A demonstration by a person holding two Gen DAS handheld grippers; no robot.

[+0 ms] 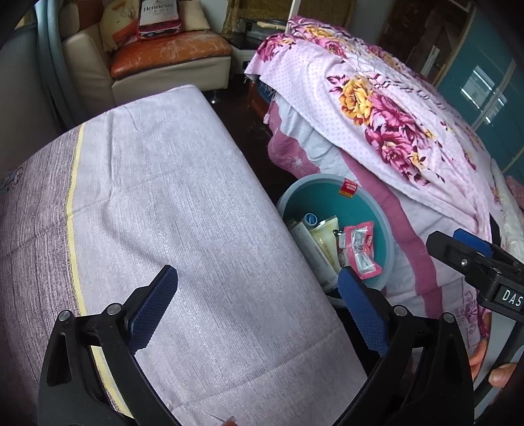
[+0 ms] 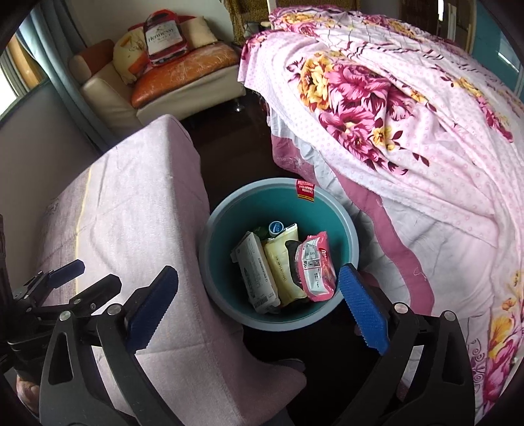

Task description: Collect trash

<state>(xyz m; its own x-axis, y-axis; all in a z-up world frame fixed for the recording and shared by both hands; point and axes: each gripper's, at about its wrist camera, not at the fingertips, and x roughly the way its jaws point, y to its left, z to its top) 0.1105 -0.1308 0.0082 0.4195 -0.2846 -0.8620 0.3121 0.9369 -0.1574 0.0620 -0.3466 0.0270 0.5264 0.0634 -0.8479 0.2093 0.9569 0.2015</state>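
Right wrist view: bin [image 2: 229, 209] between covered table [image 2: 137, 209] and floral bedspread [image 2: 409, 131].

"Hennessy" reads in white capitals on a bottle-shaped cushion [image 2: 165, 37] propped on the armchair [image 2: 183, 82] at the far wall; the same word shows on it in the left wrist view [image 1: 159, 14]. The letters "DAS" stand in white on a black plate of the right gripper [image 1: 471, 249], cut off by the picture's edge. A red and yellow sticker [image 2: 305, 189] on the rim of the teal bin [image 2: 229, 209] bears print too small to read. The wrappers [image 2: 316, 267] inside the bin carry small print, a barcode and a square code, none legible.
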